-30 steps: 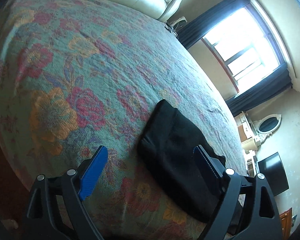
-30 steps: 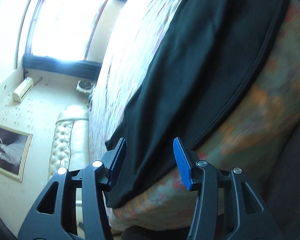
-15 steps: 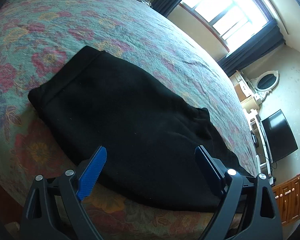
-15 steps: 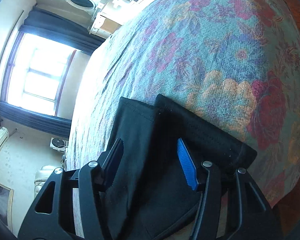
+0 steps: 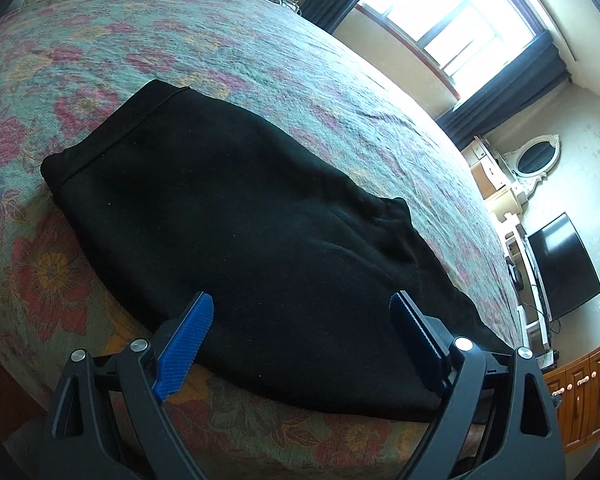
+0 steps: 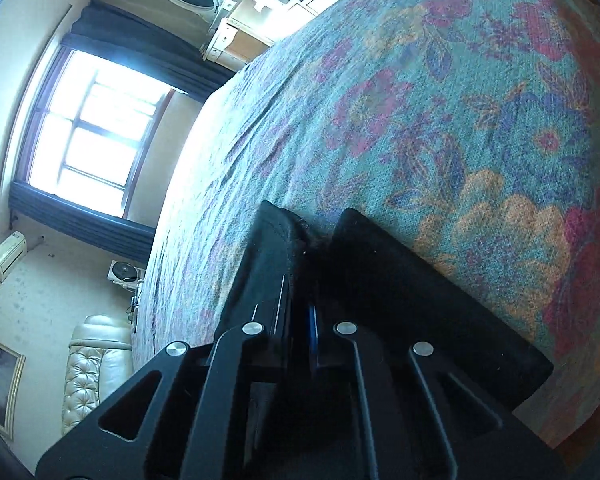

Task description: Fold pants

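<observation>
Right wrist view shows my right gripper clamped on a cuff of the limp, thick pants, jaws having just closed, while my left gripper stands open over their middle.

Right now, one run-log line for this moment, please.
phase: grasping | right gripper: just closed, shut on black pants | left gripper: open above pants | pants: flat on floral bedspread
</observation>
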